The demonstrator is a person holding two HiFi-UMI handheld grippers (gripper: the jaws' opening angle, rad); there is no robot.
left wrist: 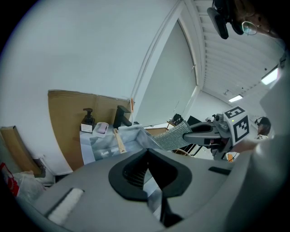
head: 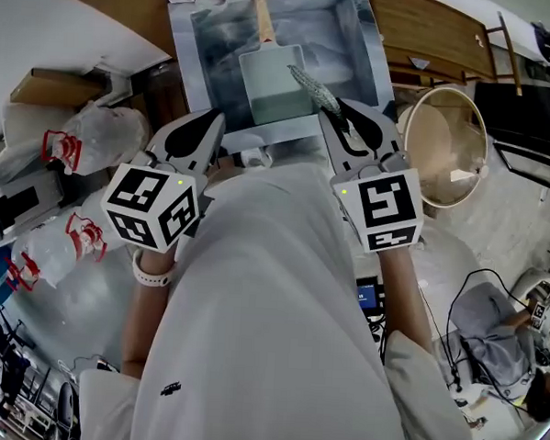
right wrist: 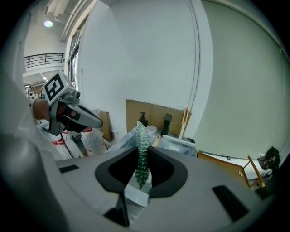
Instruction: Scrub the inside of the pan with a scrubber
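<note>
- Above the near edge of the sink (head: 199,50), both grippers are held side by side with their jaws pointing away from the person's body.
- Left gripper (head: 216,121): jaws pressed together, nothing between them.
- Right gripper (head: 333,114): clenched on the mesh scrubber (head: 312,86), which overlaps the pan's right edge in the head view.
- Pan (head: 268,85): lies in the sink, wooden handle (head: 263,21) toward the far rim. Bare sink floor shows on both sides of it.
- Pump bottle (left wrist: 87,121): on the far rim near the tap (left wrist: 121,117). Its label is too small to read.
</note>
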